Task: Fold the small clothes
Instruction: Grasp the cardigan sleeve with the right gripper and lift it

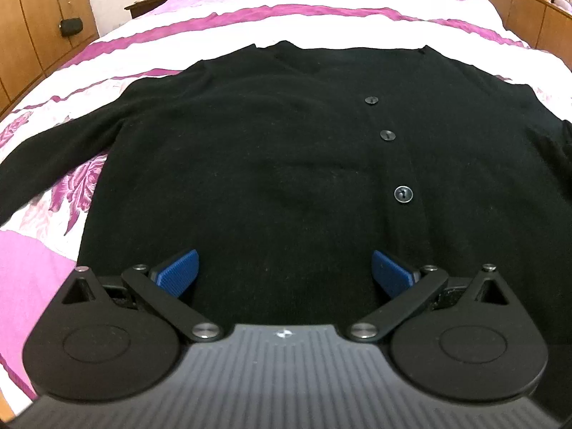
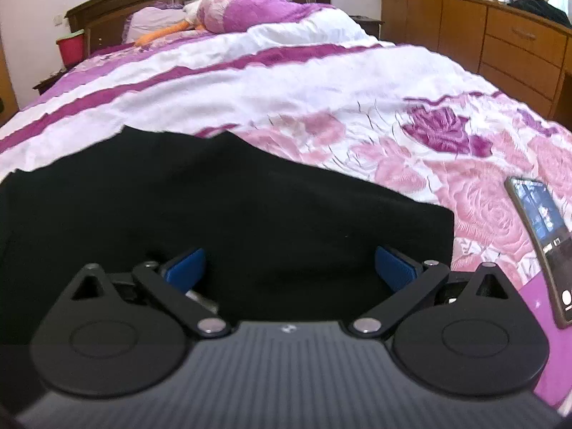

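A black buttoned cardigan lies spread flat on the bed, front up, one sleeve stretched to the left. My left gripper hovers open over its lower hem, blue pads wide apart with nothing between them. In the right wrist view the same black cardigan fills the lower left, its edge ending near the right finger. My right gripper is open above that part of the fabric, holding nothing.
The bed carries a white, pink and purple floral bedspread. A phone with a lit screen lies on it to the right. Pillows and a wooden headboard stand at the far end, a wooden dresser along the right.
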Demonstrator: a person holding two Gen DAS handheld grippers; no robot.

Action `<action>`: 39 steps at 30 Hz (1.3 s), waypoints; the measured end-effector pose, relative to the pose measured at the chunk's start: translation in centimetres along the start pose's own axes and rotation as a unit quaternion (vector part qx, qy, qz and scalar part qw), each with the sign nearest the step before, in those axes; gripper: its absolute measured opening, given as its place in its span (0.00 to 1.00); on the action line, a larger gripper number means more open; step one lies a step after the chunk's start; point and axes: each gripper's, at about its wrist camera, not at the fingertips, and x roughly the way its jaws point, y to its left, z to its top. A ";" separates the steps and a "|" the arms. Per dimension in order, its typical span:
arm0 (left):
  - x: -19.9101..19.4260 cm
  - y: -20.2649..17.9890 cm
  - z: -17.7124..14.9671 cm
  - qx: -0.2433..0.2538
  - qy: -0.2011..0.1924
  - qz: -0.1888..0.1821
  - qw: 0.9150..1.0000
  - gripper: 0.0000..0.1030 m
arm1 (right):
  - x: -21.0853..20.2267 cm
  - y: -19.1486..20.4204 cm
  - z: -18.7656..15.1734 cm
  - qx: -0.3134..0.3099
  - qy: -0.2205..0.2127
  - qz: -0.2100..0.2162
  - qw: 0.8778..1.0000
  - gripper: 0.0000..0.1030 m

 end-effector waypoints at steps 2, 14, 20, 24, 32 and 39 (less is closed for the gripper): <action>0.4 0.1 0.0 -0.002 0.003 -0.002 1.000 1.00 | 0.5 -0.4 -0.4 0.009 -0.001 0.003 1.000 0.99; 1.1 0.1 -0.4 -0.007 0.001 0.001 1.000 1.00 | 0.3 -1.6 -1.3 0.018 -0.023 0.019 0.999 0.86; 0.8 0.2 -0.4 -0.005 -0.002 -0.002 1.000 1.00 | -0.4 -2.5 -1.1 0.030 -0.034 0.008 0.999 0.52; 0.3 0.6 0.0 -0.011 0.003 -0.012 1.000 1.00 | -1.1 -3.0 -0.6 0.044 -0.037 0.023 0.998 0.28; -1.0 2.0 0.5 -0.025 -0.004 -0.020 0.999 1.00 | -3.2 -3.2 1.7 0.077 -0.058 0.057 0.994 0.12; -2.2 3.1 1.0 -0.035 -0.020 -0.019 0.999 1.00 | -5.2 -1.5 3.8 0.077 -0.086 0.100 0.988 0.11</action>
